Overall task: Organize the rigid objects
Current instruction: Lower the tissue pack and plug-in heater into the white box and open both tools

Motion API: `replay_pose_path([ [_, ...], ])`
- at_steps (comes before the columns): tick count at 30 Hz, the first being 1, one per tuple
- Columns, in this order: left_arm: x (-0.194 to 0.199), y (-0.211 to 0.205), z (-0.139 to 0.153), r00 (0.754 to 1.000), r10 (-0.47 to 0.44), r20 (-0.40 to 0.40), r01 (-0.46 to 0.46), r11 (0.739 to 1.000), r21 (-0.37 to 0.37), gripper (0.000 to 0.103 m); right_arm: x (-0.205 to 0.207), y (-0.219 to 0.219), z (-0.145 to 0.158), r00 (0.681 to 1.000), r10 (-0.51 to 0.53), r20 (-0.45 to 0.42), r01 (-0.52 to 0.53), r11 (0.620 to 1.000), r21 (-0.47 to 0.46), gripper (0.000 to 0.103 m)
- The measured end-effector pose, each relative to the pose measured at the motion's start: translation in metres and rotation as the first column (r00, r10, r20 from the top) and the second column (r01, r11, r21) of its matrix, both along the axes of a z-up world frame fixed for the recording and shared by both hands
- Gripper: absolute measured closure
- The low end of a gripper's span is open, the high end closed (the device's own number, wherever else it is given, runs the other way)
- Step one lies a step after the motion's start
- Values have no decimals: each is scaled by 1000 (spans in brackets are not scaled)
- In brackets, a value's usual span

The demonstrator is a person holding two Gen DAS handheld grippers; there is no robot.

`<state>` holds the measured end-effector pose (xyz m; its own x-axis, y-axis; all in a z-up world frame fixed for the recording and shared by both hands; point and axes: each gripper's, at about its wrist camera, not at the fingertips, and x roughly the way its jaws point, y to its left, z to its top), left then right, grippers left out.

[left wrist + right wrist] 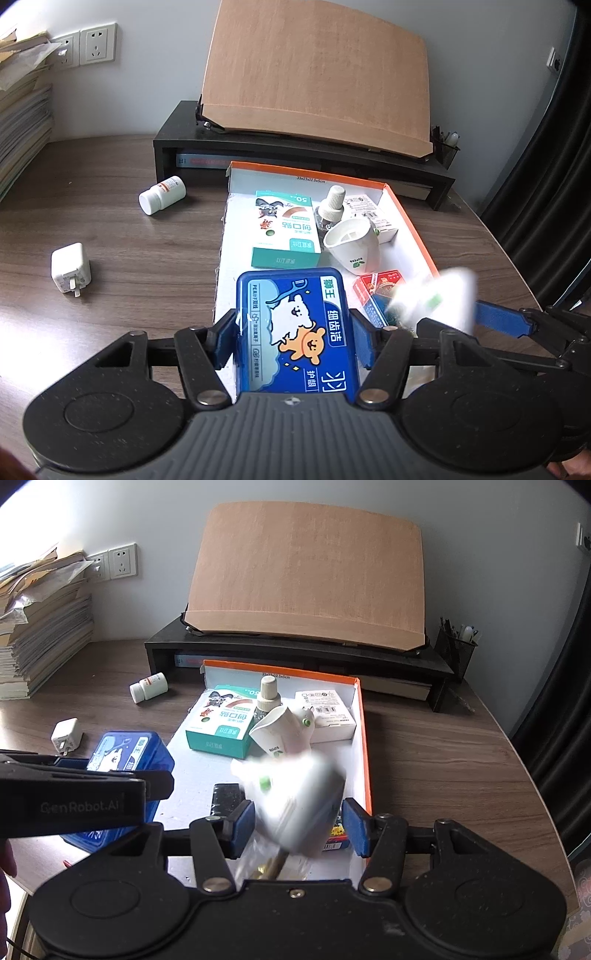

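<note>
The right claw point(299, 825) has a blurred white plug-in device point(295, 797) between its blue pads, but there is a visible gap on each side, so the jaws stand open around it and the thing looks to be dropping free into the orange-edged box point(364, 746) just ahead of and below the claw. To do this step well, I judge it best to hold the claw level over the bare floor of the box until the device settles, then lift straight back so the pads do not catch it or knock the playing-card pack point(338, 836) lying just under the claw's right pad.

The left claw point(293, 341) is clamped on a blue floss-pick box point(295, 332), both pads pressed against its long sides, over the near edge of the orange-edged box. It should wait its turn, then set the box flat in the free space just ahead of it, short of the green plaster carton point(286, 230).

The device is white, rounded, with a small green button; motion blur hides its finer shape. Still out on the tabletop point(110, 221), well to the left of the left claw, lie a white pill bottle point(162, 194) on its side and a white charger plug point(70, 267).
</note>
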<state>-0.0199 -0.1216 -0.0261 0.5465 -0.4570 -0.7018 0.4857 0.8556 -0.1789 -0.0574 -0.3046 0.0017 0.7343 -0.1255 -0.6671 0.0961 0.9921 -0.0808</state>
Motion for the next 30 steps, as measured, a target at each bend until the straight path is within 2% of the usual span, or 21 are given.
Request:
replay_pose_path([
  [10, 2, -3, -6, 999, -28, -38, 28, 1000, 5, 41, -5, -12, 12, 996, -66, 55, 66, 998, -2, 36],
  [14, 3, -7, -14, 994, -67, -82, 68, 998, 10, 40, -7, -15, 15, 994, -85, 66, 85, 996, 1, 36],
  [18, 3, -6, -21, 990, -75, -119, 76, 997, -1, 31, -9, -11, 17, 994, -79, 72, 80, 997, -5, 36],
  [23, 5, 0, -14, 994, -49, -98, 48, 999, -8, 29, -8, -4, 20, 995, -63, 79, 64, 998, -6, 36],
  [30, 13, 17, -2, 998, 34, -52, -33, 999, 27, 24, -2, 12, 23, 996, -23, 87, 23, 1000, -4, 32],
])
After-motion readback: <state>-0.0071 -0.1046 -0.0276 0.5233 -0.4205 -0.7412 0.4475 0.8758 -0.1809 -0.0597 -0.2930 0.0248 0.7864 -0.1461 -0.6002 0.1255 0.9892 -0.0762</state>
